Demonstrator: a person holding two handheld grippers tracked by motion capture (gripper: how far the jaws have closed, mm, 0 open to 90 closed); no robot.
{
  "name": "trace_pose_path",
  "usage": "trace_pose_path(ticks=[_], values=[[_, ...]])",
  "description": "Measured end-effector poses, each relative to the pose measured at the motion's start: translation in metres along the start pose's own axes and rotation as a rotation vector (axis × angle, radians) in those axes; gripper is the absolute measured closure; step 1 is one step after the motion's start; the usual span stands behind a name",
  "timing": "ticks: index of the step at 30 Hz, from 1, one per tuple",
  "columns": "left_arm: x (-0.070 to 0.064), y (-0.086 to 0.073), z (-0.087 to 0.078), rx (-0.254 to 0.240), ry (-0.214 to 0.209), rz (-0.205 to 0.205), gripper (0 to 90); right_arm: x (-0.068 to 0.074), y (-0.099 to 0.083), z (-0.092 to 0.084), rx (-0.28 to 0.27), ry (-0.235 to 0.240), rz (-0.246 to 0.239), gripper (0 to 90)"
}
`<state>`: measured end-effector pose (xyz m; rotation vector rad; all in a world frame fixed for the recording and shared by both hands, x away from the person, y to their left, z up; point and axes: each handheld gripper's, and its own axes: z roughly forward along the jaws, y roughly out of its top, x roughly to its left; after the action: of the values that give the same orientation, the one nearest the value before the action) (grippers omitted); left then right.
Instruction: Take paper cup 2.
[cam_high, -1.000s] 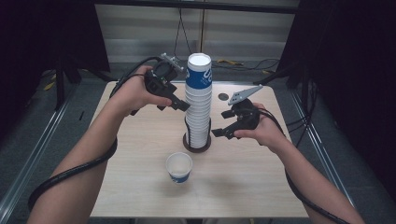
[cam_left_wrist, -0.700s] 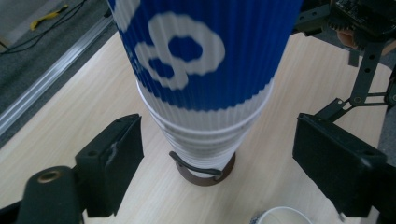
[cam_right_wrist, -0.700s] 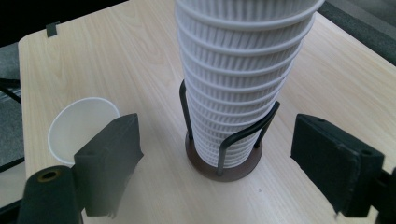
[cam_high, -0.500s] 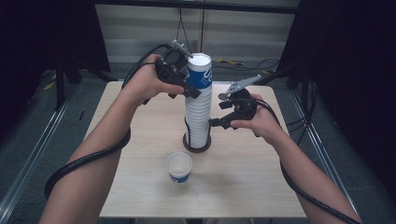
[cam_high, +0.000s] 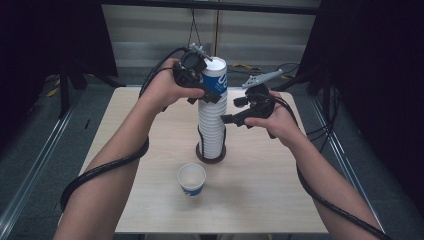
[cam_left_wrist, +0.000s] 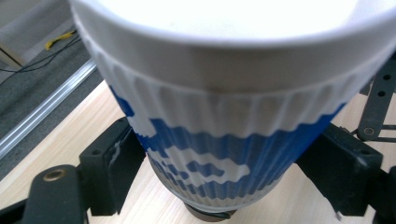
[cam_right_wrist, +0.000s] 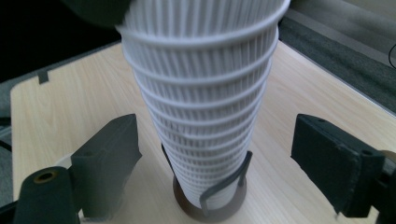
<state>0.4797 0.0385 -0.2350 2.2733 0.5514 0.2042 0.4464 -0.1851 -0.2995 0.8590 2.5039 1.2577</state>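
Observation:
A tall stack of white ribbed paper cups (cam_high: 211, 130) stands in a dark round holder (cam_high: 210, 156) at the table's middle. The top cup (cam_high: 216, 80) has a blue pattern. My left gripper (cam_high: 212, 90) is at the top of the stack. In the left gripper view its jaws have just been closing and now press both sides of the blue-patterned cup (cam_left_wrist: 224, 121). My right gripper (cam_high: 234, 110) is level with the upper stack on its right. In the right gripper view this gripper (cam_right_wrist: 215, 154) is open, its jaws standing apart from the stack (cam_right_wrist: 205, 102) on either side.
A single cup (cam_high: 191, 179) with a blue base stands upright in front of the holder. The wooden table (cam_high: 280, 190) has bare room on both sides. Cables trail from both grippers, and dark curtains and metal rails surround the table.
My left hand has risen from the upper stack to the top cup and moved right. My right hand has also risen beside the stack.

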Motion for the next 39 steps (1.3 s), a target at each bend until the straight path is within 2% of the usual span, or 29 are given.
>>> trace_pose_path(ticks=[5,8,9,13,18,23,26,39], values=[[0.001,0.000,-0.001,0.005,-0.001,-0.008,18.4,0.002,0.006,0.000,-0.021,0.001,0.000,14.2],[0.000,0.001,-0.001,0.011,0.001,-0.010,18.5,0.003,0.008,0.003,-0.044,0.000,0.016,14.1],[0.000,0.001,-0.001,0.017,0.001,-0.005,18.6,0.004,0.010,0.005,-0.062,0.017,0.038,13.9],[0.000,0.002,-0.001,0.019,0.001,-0.012,18.8,0.005,0.014,0.008,-0.067,0.014,0.033,13.8],[-0.001,0.003,-0.001,0.023,0.002,-0.012,19.0,0.008,0.019,0.015,-0.086,0.017,0.057,14.5],[0.000,0.002,-0.002,0.015,0.000,-0.048,19.3,0.009,0.019,0.017,-0.094,0.003,0.039,15.2],[0.000,0.003,-0.002,0.021,0.002,-0.041,19.4,0.010,0.017,0.017,-0.099,-0.002,0.031,15.6],[0.000,0.005,-0.003,0.028,0.009,-0.074,19.8,0.010,0.014,0.017,-0.119,-0.006,0.008,16.8]])
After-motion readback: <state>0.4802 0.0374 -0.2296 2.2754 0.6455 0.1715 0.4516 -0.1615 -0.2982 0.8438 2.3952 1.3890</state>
